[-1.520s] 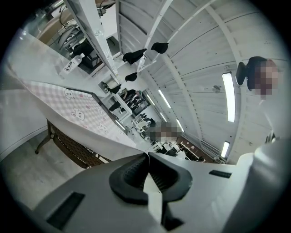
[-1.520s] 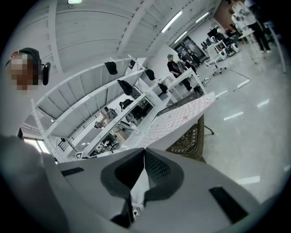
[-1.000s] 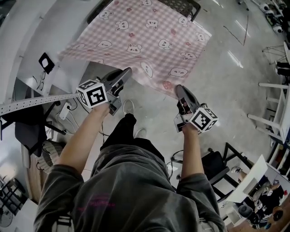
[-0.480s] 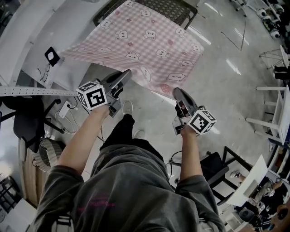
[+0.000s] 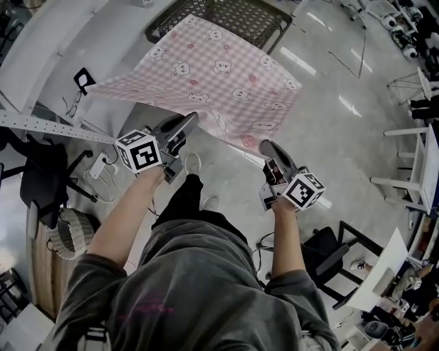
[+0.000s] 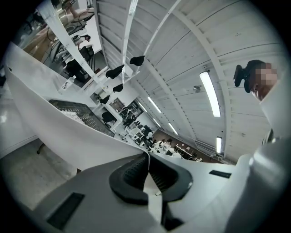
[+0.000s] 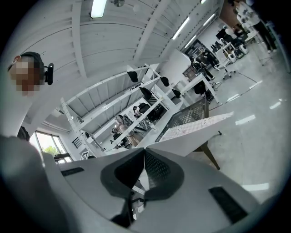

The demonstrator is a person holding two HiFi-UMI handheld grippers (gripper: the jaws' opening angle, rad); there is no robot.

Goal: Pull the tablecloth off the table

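Note:
A pink checked tablecloth (image 5: 219,82) with bear prints hangs stretched in the air between the grippers and the dark mesh table (image 5: 236,17) at the top of the head view. Only its far edge still lies on the table. My left gripper (image 5: 184,124) is shut on the cloth's near left edge, and my right gripper (image 5: 266,147) is shut on the near right edge. In the left gripper view the cloth's white underside (image 6: 68,136) runs from the shut left gripper (image 6: 146,158) to the mesh tabletop (image 6: 75,113). The right gripper view has the cloth (image 7: 191,133) leading from the shut right gripper (image 7: 144,154) to the table (image 7: 193,111).
A white shelf rack (image 5: 41,62) stands to the left, with a black chair (image 5: 41,178) and a power strip (image 5: 96,167) on the floor below it. Another chair (image 5: 329,253) is at the lower right. White tables (image 5: 425,158) line the right edge.
The tablecloth has slid further off the table toward me, baring more of the mesh top. Both grippers stay shut on its near edge.

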